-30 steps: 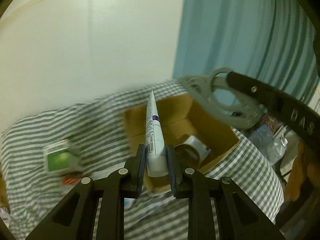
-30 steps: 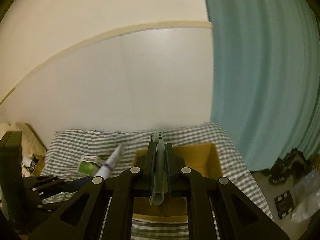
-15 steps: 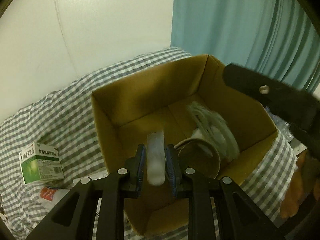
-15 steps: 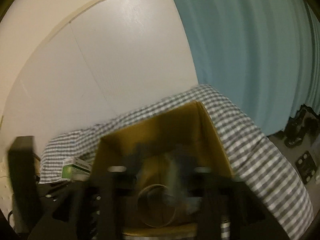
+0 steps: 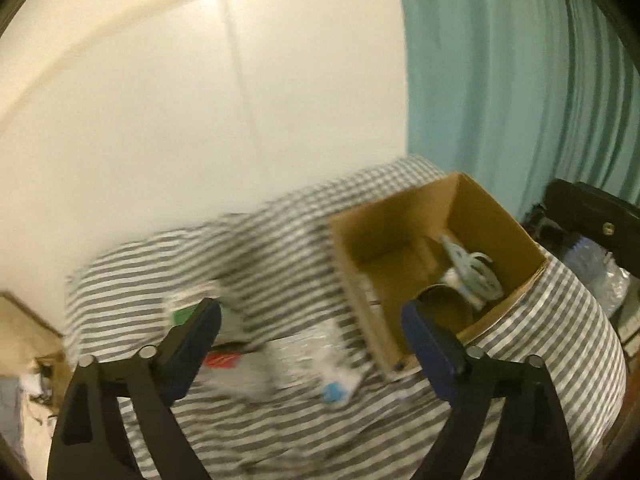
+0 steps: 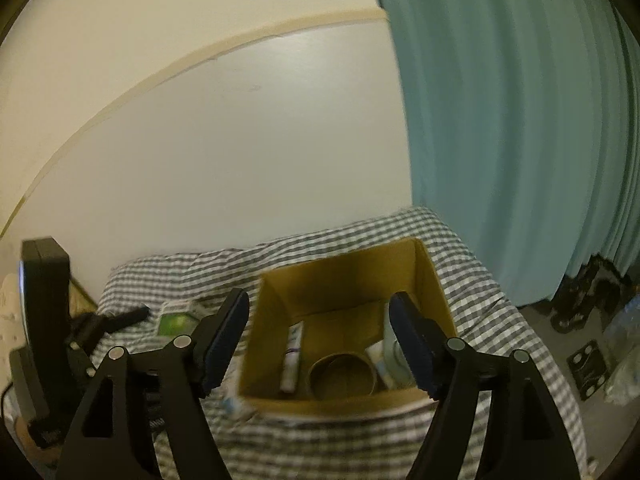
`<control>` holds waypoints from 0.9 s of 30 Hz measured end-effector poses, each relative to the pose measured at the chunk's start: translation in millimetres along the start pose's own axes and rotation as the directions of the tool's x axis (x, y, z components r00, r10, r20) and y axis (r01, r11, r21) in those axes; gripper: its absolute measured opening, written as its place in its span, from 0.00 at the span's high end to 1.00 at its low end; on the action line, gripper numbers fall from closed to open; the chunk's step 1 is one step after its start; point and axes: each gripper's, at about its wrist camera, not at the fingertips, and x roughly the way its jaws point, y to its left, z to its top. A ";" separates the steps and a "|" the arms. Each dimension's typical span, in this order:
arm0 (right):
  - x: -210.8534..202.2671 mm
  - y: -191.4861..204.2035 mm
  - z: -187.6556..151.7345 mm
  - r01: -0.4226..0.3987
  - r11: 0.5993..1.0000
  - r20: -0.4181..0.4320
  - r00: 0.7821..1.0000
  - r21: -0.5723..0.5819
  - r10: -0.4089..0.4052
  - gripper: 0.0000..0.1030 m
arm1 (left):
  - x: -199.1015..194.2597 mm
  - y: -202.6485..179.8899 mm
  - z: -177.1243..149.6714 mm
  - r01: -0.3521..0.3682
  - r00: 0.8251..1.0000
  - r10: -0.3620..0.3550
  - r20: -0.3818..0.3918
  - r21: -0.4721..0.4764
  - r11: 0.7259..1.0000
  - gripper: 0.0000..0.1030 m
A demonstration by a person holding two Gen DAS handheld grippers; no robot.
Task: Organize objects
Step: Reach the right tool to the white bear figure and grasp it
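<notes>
Both grippers empty, jaws spread wide. Left gripper (image 5: 312, 332) hangs over the checked cloth (image 5: 280, 248) to the left of the cardboard box (image 5: 400, 216); right gripper (image 6: 320, 340) hangs over the box's near wall, looking straight into it.

Landmark is the box. Inside it, nearest the front wall: a brown round tub or roll (image 6: 343, 374), exact type unclear. Left of that, a white tube (image 6: 292, 356) lying along the floor. On the right side, a pale grey tool with loop handles (image 5: 472, 272), probably scissors or pliers, leaning up, plus something white under it, not identifiable.

Outside the box, to its left on the cloth: a clear plastic bottle with blue cap (image 5: 332, 392), blurred, lying down; something red (image 5: 220, 360) beside it; further left and back, a green-and-white carton (image 6: 176, 322).

Progress judgement: partway. Several items are boxed; the bottle, the red thing and the carton are left on the cloth. Likely next is the bottle, closest to the left gripper.
</notes>
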 end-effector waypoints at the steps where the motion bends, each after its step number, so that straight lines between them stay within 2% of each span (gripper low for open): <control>1: -10.7 10.0 0.2 -0.008 1.000 0.008 1.000 -0.021 0.008 0.27 | -11.5 17.6 -5.6 -0.008 1.000 0.008 0.014 -0.024 1.000 0.04; 5: -42.5 46.2 -8.5 -0.037 0.996 0.047 0.998 -0.083 0.041 0.16 | -35.9 68.2 -28.1 -0.067 0.997 0.071 0.032 -0.106 0.992 0.00; 8: -42.8 80.7 -28.6 -0.068 0.990 0.035 0.997 -0.125 0.073 0.12 | -40.8 107.1 -48.4 -0.108 0.993 0.113 0.016 -0.185 0.977 0.00; 11: -16.5 118.6 -51.6 -0.115 0.978 -0.051 0.993 -0.173 0.107 0.12 | -37.7 142.0 -75.0 -0.125 0.992 0.129 0.000 -0.250 0.960 0.00; 13: 1.6 142.8 -71.7 -0.152 0.967 -0.106 0.985 -0.203 0.133 0.12 | -28.1 159.6 -92.4 -0.165 0.986 0.164 -0.027 -0.273 0.948 0.00; 18: 54.0 183.9 -104.7 -0.129 0.951 -0.173 0.982 -0.283 0.082 0.12 | 13.1 201.0 -134.2 -0.247 0.966 0.212 -0.148 -0.296 0.923 0.00; 24: 111.3 198.1 -108.9 -0.144 0.942 -0.234 0.969 -0.304 0.072 0.12 | 47.6 224.9 -158.0 -0.252 0.960 0.189 -0.206 -0.348 0.903 0.00; 27: 141.2 200.0 -119.8 -0.117 0.903 -0.290 0.957 -0.414 -0.009 0.12 | 64.6 223.8 -165.6 -0.227 0.963 0.154 -0.221 -0.359 0.905 0.00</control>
